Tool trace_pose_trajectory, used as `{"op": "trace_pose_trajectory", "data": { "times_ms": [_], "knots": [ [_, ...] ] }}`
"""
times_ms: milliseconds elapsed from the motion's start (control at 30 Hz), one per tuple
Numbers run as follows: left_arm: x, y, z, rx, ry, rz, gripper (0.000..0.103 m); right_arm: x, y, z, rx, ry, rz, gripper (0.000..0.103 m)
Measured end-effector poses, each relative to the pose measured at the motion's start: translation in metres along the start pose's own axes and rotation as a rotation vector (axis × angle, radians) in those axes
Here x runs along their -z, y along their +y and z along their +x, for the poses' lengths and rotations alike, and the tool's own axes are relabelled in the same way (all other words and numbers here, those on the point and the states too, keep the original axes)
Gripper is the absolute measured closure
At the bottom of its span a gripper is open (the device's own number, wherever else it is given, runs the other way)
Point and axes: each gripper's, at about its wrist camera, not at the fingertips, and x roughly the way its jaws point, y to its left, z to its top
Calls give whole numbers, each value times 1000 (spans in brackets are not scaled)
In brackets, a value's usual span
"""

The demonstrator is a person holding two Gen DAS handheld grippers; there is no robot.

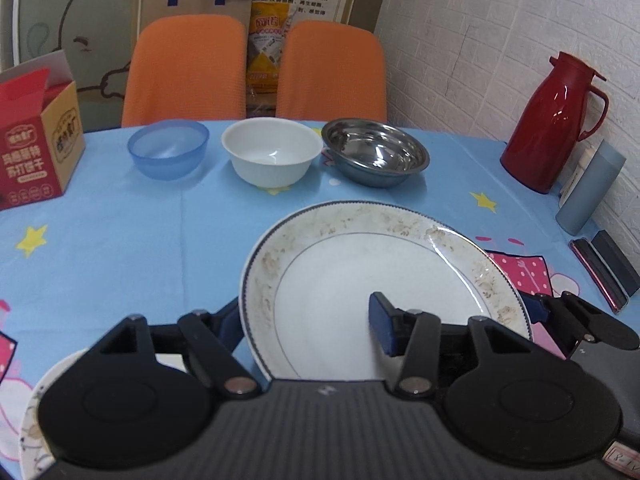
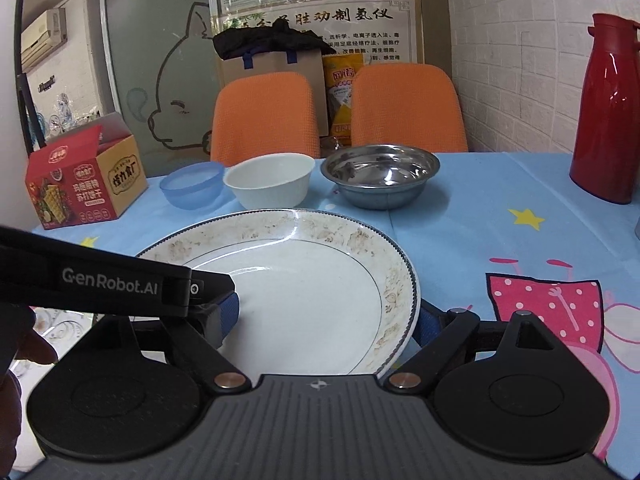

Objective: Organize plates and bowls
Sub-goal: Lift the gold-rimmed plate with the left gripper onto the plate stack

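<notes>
We see a large white ceramic plate with a worn gold floral rim and thin blue edge (image 1: 384, 280) held tilted above the blue star-printed surface (image 1: 120, 240). The left hand-held gripper (image 1: 308, 320) straddles its left rim, one blue pad over the plate's well, the other under the rim; whether it pinches tight we cannot tell. The right hand-held gripper (image 2: 328, 316) straddles the plate's right rim likewise, clamp also unclear. Beyond the plate stand three bowls in a row: a translucent blue plastic bowl (image 1: 168, 152), a white ceramic bowl (image 1: 272, 156) and a stainless steel bowl (image 1: 374, 152). A second patterned plate (image 1: 30, 440) shows under the left hand-held gripper. A red thermos jug (image 1: 556, 120) stands at the right, a red cracker box (image 1: 36, 148) at the left.
</notes>
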Motion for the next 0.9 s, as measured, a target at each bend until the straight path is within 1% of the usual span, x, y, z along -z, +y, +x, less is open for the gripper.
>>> {"op": "trace_pose_trajectory", "data": {
  "times_ms": [100, 200, 300, 400, 467, 567, 700, 767, 833, 900],
  "knots": [
    [11, 20, -32, -34, -29, -35, 52, 2, 24, -12, -52, -20, -19, 0],
    [23, 41, -60, -89, -54, -64, 51, 8, 52, -19, -117, -24, -34, 0],
    [42, 62, -82, -154, -69, -94, 50, 15, 79, -22, -177, -11, -56, 0],
    [60, 81, -95, -198, -67, -132, 51, 24, 102, -21, -219, 14, -79, 0],
    [70, 94, -99, -208, -62, -164, 51, 29, 112, -18, -236, 32, -96, 0],
    [79, 106, -97, -199, -55, -201, 51, 35, 123, -18, -233, 44, -122, 0],
    [84, 110, -92, -194, -60, -196, 50, 40, 127, -15, -216, 54, -146, 0],
    [87, 109, -91, -196, -84, -169, 49, 42, 126, -12, -216, 41, -149, 0],
    [89, 108, -90, -219, -94, -157, 47, 43, 130, -10, -215, 44, -162, 0],
    [91, 111, -86, -243, -76, -159, 44, 43, 131, -5, -236, 84, -155, 0]
  ]
}}
